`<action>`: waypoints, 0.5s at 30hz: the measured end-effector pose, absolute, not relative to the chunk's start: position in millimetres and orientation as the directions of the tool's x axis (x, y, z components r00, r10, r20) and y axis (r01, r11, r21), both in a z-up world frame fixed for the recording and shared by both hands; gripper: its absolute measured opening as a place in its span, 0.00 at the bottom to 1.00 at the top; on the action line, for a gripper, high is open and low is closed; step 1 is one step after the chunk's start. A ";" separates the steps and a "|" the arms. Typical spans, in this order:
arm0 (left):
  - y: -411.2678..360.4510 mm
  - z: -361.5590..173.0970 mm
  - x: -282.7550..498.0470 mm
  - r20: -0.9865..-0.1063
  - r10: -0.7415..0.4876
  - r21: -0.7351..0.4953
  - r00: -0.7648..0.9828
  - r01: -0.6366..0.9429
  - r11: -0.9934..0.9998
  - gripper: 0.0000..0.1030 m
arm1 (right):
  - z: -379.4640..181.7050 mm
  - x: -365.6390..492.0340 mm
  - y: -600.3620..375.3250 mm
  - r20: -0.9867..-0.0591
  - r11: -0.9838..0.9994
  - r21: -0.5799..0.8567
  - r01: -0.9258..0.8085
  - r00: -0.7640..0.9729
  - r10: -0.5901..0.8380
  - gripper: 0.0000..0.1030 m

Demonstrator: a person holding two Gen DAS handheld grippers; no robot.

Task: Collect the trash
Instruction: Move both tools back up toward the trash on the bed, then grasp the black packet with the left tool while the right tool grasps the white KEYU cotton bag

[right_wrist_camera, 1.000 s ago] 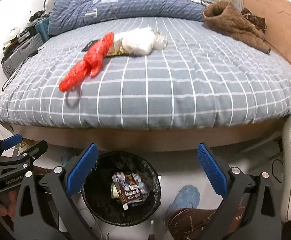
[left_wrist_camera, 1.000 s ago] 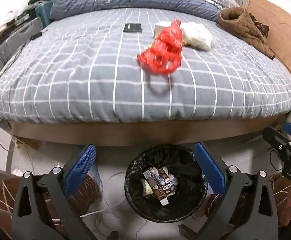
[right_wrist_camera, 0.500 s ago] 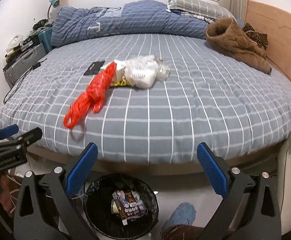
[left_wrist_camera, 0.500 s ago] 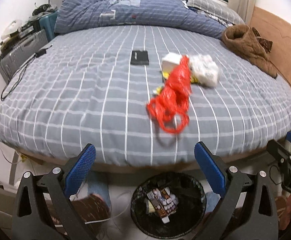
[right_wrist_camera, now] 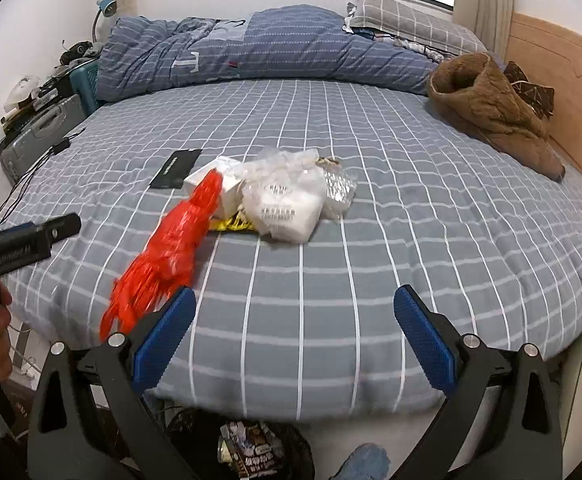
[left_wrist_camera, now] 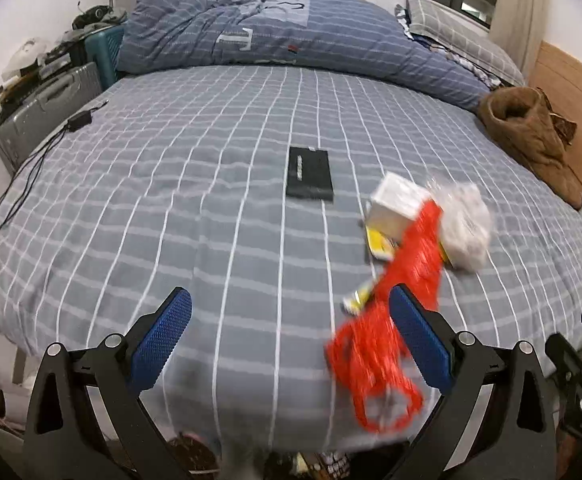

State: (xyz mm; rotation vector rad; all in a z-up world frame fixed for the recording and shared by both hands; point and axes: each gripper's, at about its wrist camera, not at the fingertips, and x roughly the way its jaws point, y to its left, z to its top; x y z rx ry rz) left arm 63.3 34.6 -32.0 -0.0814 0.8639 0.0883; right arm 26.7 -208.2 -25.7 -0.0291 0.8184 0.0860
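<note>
A red plastic bag [left_wrist_camera: 387,320] [right_wrist_camera: 171,248] lies stretched out on the grey checked bed [left_wrist_camera: 211,200] [right_wrist_camera: 411,240], its handles near the front edge. Behind it sit a white box [left_wrist_camera: 395,204] [right_wrist_camera: 211,176], a yellow wrapper [left_wrist_camera: 379,244] [right_wrist_camera: 235,224] and a clear bag of white packets [left_wrist_camera: 463,224] [right_wrist_camera: 287,204]. My left gripper [left_wrist_camera: 291,336] is open over the bed's front edge, the red bag at its right finger. My right gripper [right_wrist_camera: 295,332] is open too, the red bag by its left finger. A black bin [right_wrist_camera: 259,452] with wrappers sits on the floor below.
A black flat case [left_wrist_camera: 309,174] [right_wrist_camera: 175,168] lies mid-bed. A brown jacket [left_wrist_camera: 531,136] [right_wrist_camera: 491,112] is at the right, a blue duvet [left_wrist_camera: 291,40] [right_wrist_camera: 271,48] at the back. A grey suitcase [left_wrist_camera: 43,116] and cable [left_wrist_camera: 23,184] are at the left. A foot [right_wrist_camera: 363,460] stands by the bin.
Both grippers have risen and moved forward over the bed's front edge. The bin has dropped to the bottom of both views, and the trash pile now looks nearer.
</note>
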 end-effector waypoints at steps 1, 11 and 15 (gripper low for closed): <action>35.4 -32.1 72.4 -0.761 0.047 -0.032 0.647 -0.110 0.993 0.94 | -26.5 33.8 -207.6 -0.731 0.996 0.007 -0.088 0.679 0.065 0.92; 39.7 -58.3 177.3 -0.780 0.048 -0.026 0.623 -0.109 0.994 0.94 | -44.3 118.3 -200.9 -0.736 0.996 0.028 -0.088 0.672 0.080 0.92; 41.0 -79.9 211.7 -0.796 0.045 -0.030 0.603 -0.114 0.993 0.94 | -52.9 139.4 -199.7 -0.739 0.996 0.032 -0.089 0.669 0.083 0.92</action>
